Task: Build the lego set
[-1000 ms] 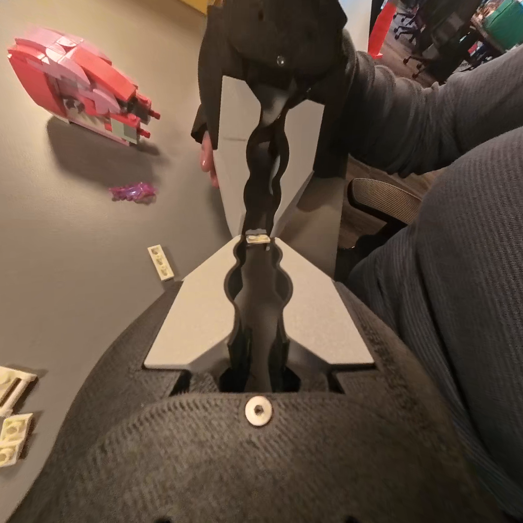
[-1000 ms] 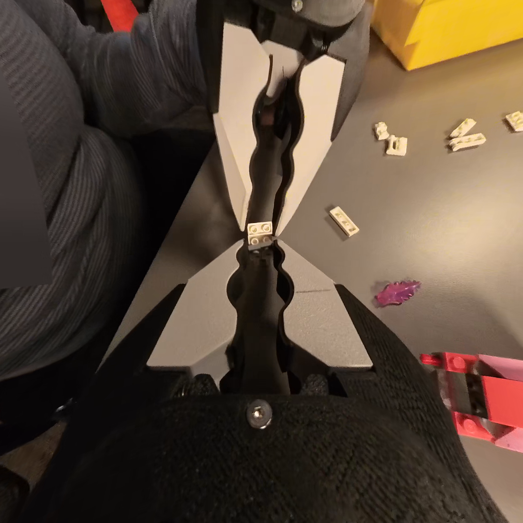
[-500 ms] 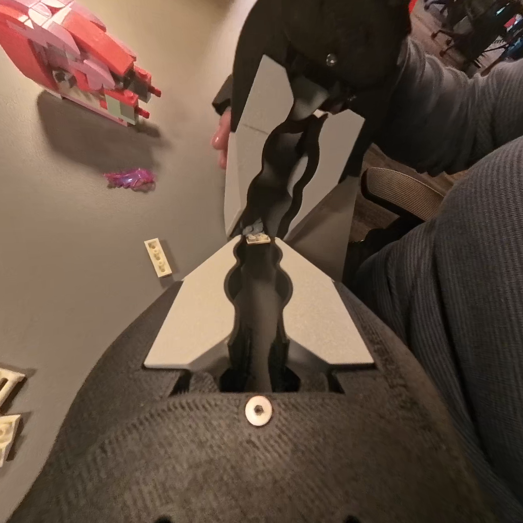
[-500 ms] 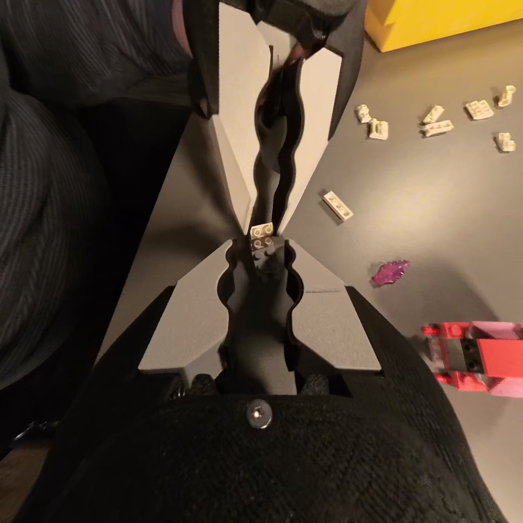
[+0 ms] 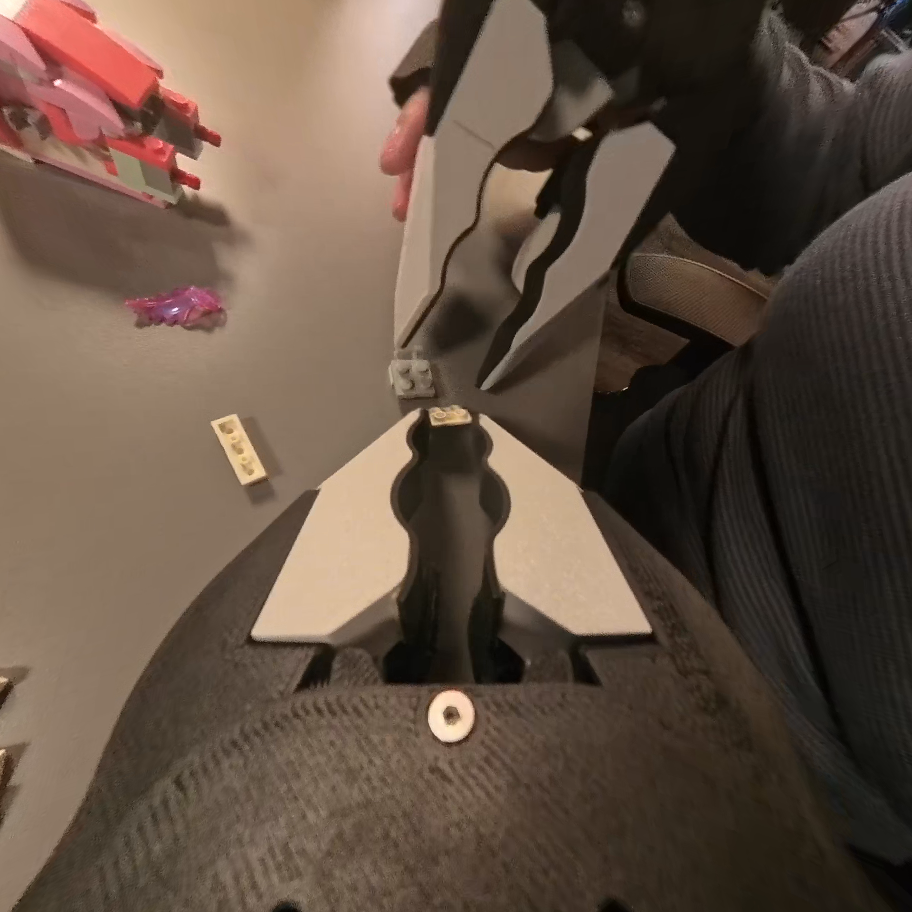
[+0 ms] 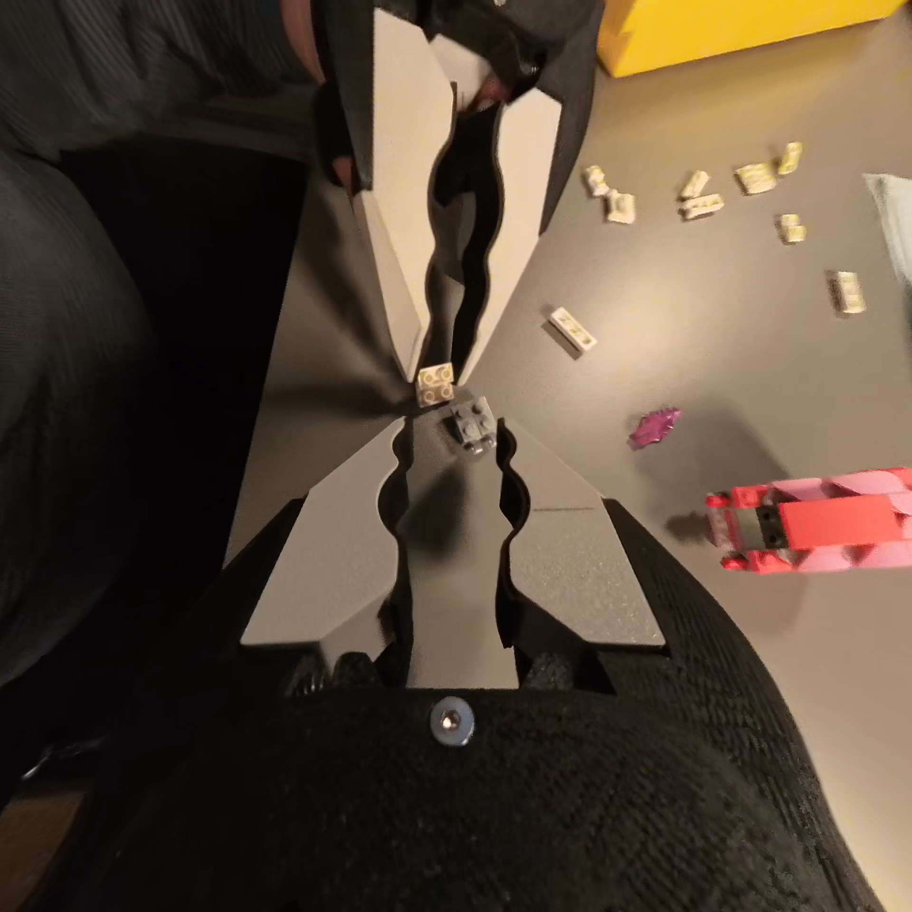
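Far left in L wrist view: red/pink brick model (image 5: pixel 98 113) on grey table (image 5: pixel 296 247), well apart from both grippers. Next, purple clear bit (image 5: pixel 175 307), then long cream plate (image 5: pixel 240 451) lying studs-down, long axis running roughly away from the camera, just left of L gripper's body.

Centre: L gripper (image 5: pixel 448 419) clamped on small cream square plate (image 5: pixel 448 416), both tips pressed on its sides, plate poking fwd past the tips. Facing it tip to tip, R gripper (image 6: pixel 454 420) w/ fingers spread wide, gripping nothing. Small grey piece (image 6: pixel 471 424) sits in that gap, hard by R gripper's right-hand fingertip (image 6: pixel 502 429), clear of the other one. Can't tell if it clings to that tip or lies on the table. Studs face up toward R camera, short pegs at its near end, long axis roughly along the fingers, skewed a bit. Grey piece just beside cream plate, corner to corner, not joined. Nearer R gripper than L.

Right of centre in L view: table edge close by, then lap and sleeve. So grippers meet near the edge; little room on that side, open table on the other.

R view, far right: loose cream bits (image 6: pixel 701 197), yellow box (image 6: pixel 740 34) at top, all well apart.
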`<state>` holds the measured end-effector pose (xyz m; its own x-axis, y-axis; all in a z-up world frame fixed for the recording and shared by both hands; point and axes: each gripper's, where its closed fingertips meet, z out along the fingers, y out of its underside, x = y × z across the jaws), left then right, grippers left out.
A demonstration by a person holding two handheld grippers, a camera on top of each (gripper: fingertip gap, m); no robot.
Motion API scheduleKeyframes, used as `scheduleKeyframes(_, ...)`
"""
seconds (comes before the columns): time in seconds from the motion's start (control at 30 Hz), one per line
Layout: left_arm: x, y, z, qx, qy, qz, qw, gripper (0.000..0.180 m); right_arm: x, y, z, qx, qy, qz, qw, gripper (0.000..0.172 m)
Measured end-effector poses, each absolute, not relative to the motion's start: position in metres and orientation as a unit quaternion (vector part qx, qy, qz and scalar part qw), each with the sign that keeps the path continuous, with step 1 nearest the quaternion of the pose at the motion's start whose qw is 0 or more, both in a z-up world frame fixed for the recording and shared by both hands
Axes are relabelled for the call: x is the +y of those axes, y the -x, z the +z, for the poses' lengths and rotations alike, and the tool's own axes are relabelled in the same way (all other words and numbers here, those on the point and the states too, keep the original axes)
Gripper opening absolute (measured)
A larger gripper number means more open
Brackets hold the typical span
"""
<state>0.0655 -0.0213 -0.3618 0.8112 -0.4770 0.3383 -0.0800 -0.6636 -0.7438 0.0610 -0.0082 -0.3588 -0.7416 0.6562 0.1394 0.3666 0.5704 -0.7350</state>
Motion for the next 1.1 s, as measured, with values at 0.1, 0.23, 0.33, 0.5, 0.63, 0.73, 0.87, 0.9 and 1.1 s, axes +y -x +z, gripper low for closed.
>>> scheduleKeyframes(0.1, -0.025, -0.066, -0.362, 0.177, 0.872, -0.252, 0.381, 0.016, -0.008, -0.060, -0.362, -0.867, 0.284, 0.383, 0.147, 0.033)
scheduleKeyframes(0.23, -0.026, -0.066, -0.351, 0.187, 0.855, -0.250, 0.415, 0.016, -0.003, -0.054, -0.368, -0.874, 0.268, 0.386, 0.121, 0.026)
scheduleKeyframes(0.33, -0.028, -0.062, -0.342, 0.188, 0.841, -0.248, 0.443, 0.016, -0.004, -0.052, -0.365, -0.872, 0.258, 0.404, 0.101, 0.018)
scheduleKeyframes(0.5, -0.027, -0.052, -0.324, 0.185, 0.810, -0.232, 0.505, 0.016, -0.003, -0.043, -0.346, -0.862, 0.250, 0.430, 0.095, 0.013)
scheduleKeyframes(0.63, -0.022, -0.045, -0.307, 0.179, 0.780, -0.205, 0.563, 0.016, -0.010, -0.034, -0.298, -0.829, 0.232, 0.498, 0.105, 0.013)
scheduleKeyframes(0.73, -0.019, -0.044, -0.297, 0.181, 0.761, -0.185, 0.595, 0.016, -0.019, -0.034, -0.281, -0.831, 0.212, 0.504, 0.098, 0.013)
scheduleKeyframes(0.87, -0.019, -0.044, -0.288, 0.182, 0.745, -0.181, 0.616, 0.016, -0.022, -0.034, -0.281, -0.857, 0.193, 0.466, 0.104, 0.013)
scheduleKeyframes(0.9, -0.020, -0.043, -0.287, 0.181, 0.742, -0.182, 0.619, 0.016, -0.023, -0.035, -0.280, -0.859, 0.190, 0.464, 0.103, 0.013)
scheduleKeyframes(1.1, -0.022, -0.043, -0.279, 0.178, 0.724, -0.188, 0.640, 0.016, -0.027, -0.036, -0.273, -0.865, 0.178, 0.458, 0.102, 0.013)
